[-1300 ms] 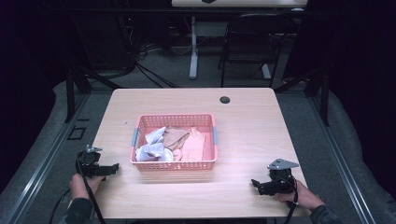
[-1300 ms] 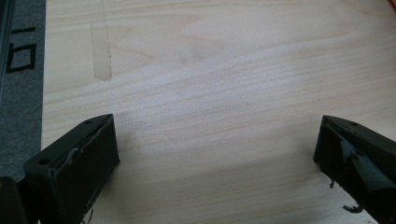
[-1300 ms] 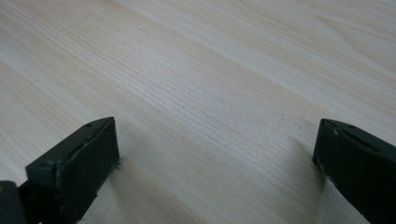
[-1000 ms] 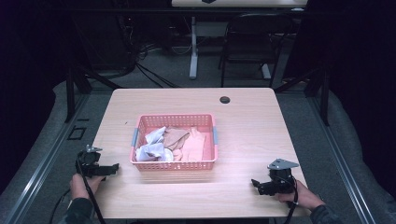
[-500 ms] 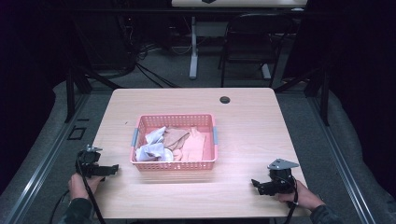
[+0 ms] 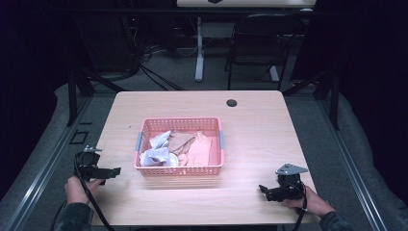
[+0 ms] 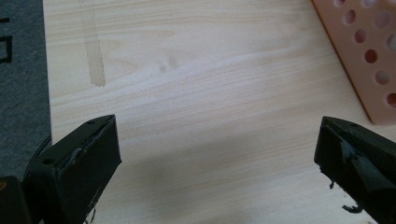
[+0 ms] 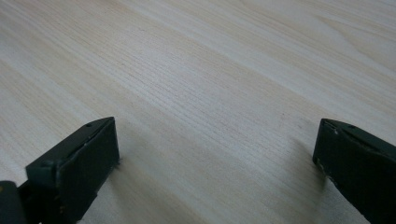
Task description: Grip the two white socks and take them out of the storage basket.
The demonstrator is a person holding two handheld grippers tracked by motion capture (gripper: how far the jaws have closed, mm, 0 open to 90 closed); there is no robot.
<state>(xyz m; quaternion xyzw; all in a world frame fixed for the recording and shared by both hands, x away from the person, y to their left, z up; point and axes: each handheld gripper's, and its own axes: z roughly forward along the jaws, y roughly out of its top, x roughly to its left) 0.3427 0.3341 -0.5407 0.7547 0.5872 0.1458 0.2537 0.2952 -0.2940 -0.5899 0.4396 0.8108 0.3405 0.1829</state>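
The pink basket (image 6: 180, 147) of crumpled cloths (image 6: 175, 147) sits mid-surface, with bare wood on every side. The left tool (image 6: 114, 171) rests near the surface's (image 6: 255, 130) left front edge, jaws spread wide, just beside the basket's corner (image 7: 369, 60). The right tool (image 6: 262, 189) lies by the front right edge, jaws likewise spread over bare wood, well apart from the basket.

Beyond my wooden table (image 6: 269, 144), a black chair (image 6: 252, 45) stands beside a white desk leg (image 6: 199, 48) and tangled floor cables (image 6: 144, 57).
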